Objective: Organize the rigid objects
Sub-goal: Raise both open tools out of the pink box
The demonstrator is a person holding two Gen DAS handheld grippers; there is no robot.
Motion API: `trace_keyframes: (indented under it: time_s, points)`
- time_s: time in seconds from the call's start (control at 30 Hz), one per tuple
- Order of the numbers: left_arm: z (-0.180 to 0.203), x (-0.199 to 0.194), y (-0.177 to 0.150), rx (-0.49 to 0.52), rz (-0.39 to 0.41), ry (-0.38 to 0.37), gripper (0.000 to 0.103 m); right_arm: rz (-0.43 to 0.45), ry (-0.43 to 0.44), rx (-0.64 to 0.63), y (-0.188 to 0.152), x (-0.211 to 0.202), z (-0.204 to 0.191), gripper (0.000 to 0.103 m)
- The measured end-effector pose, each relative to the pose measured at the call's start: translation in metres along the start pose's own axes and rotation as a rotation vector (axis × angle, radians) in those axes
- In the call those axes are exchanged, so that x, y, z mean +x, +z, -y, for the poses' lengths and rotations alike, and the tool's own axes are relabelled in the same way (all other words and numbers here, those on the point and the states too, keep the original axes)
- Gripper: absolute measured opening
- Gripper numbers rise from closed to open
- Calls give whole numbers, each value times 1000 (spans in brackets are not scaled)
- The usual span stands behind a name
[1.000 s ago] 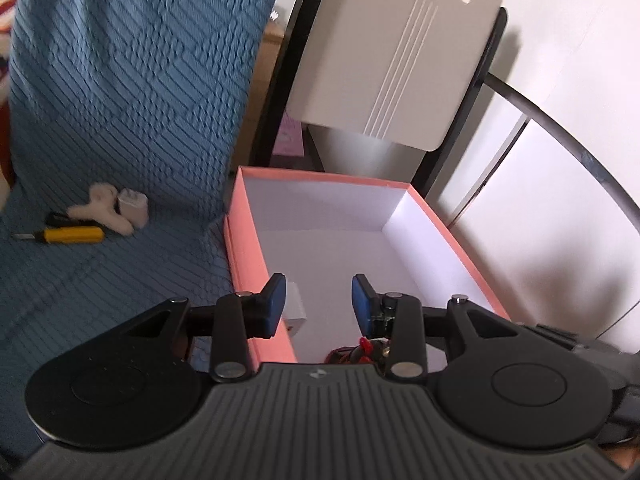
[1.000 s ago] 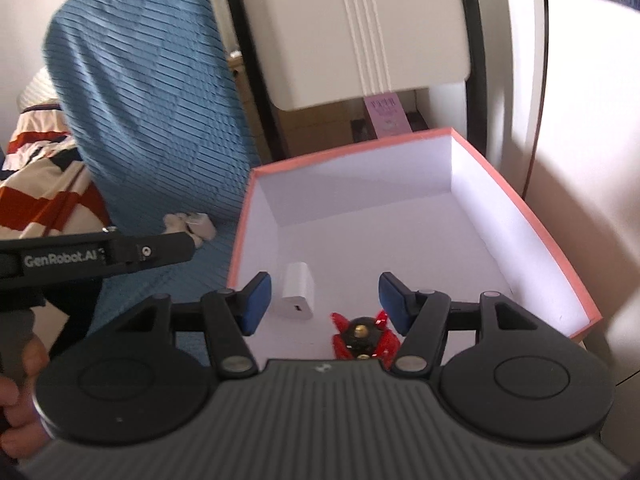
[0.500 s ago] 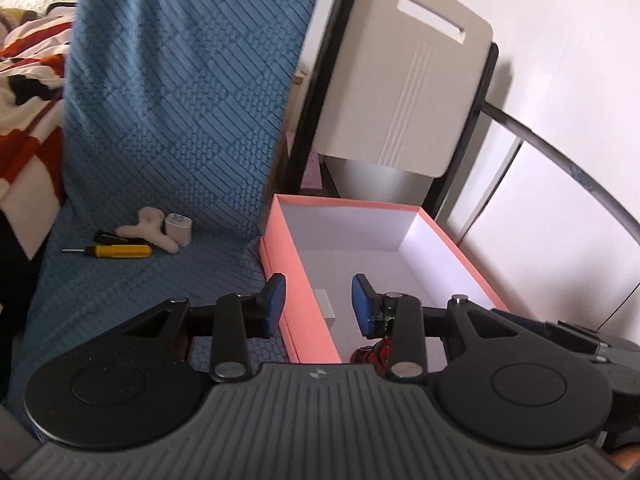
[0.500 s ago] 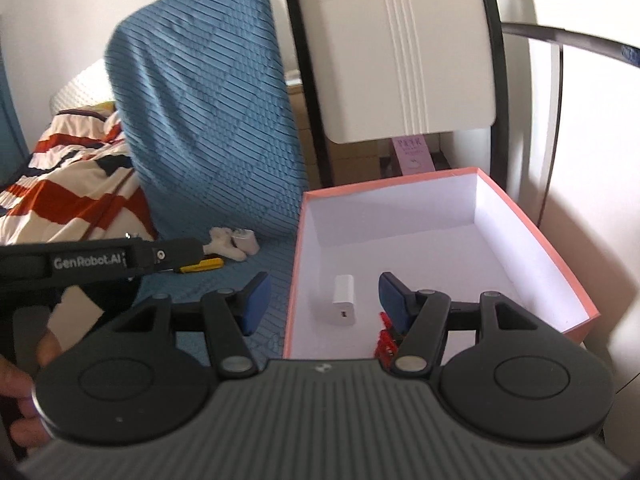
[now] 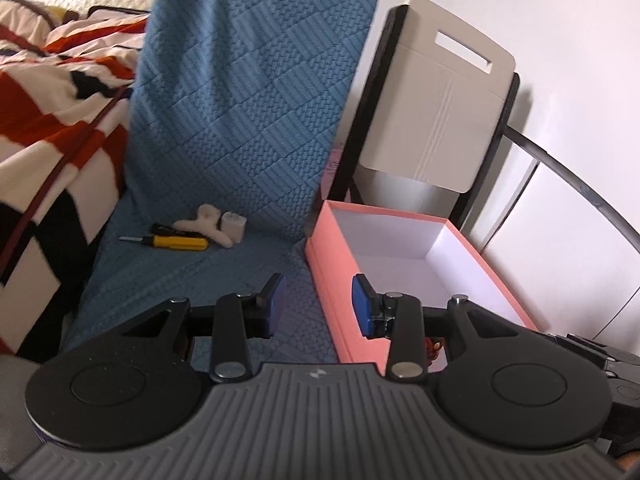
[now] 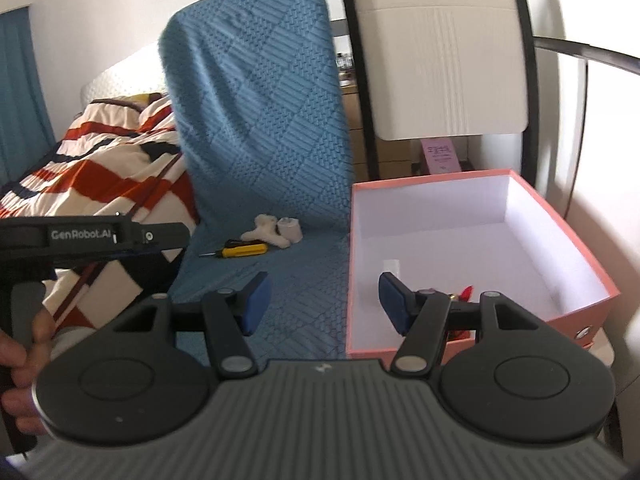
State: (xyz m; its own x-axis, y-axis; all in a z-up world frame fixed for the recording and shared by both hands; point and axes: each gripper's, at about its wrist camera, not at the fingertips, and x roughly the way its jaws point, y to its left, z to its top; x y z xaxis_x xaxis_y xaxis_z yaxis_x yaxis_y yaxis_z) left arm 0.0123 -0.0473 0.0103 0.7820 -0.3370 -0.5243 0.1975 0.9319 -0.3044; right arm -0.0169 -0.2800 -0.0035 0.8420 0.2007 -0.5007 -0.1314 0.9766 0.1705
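A pink box (image 5: 400,216) with a white inside stands on the right of a blue-covered seat. In the right wrist view it holds a white charger (image 6: 391,266) and a red toy (image 6: 464,294), both partly hidden behind my finger. On the seat's back left lie a yellow screwdriver (image 5: 180,242), a white bone-shaped piece (image 5: 204,220) and a small white roll (image 5: 234,224). My left gripper (image 5: 319,300) is open and empty, hanging over the box's left wall. My right gripper (image 6: 325,304) is open and empty too, at the box's near left corner.
A blue textured cloth (image 5: 240,120) drapes the chair back and seat. A striped red, white and black blanket (image 5: 48,100) lies to the left. A white chair back (image 5: 440,100) rises behind the box. A hand (image 6: 20,360) holds the other tool's black body (image 6: 92,236).
Both grippers have drawn back from the box and swung left, so the seat, the screwdriver and the blanket now show. The jaws kept their width.
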Motion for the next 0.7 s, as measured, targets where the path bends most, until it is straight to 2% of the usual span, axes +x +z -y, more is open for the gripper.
trace_keyframes:
  time_s: [0.23,0.4,0.7]
  points:
    - [-26,-13,-13,-16,-16,34,42,-14,17,20,-9,0,-16,62]
    - [-40,-22,-17,-29,-21,51,42,-23,14,-12,-16,-1,-28,62]
    - [-62,-41,-36,-48,-73,100,42,-37,-12,-10,-22,-14,-33,62]
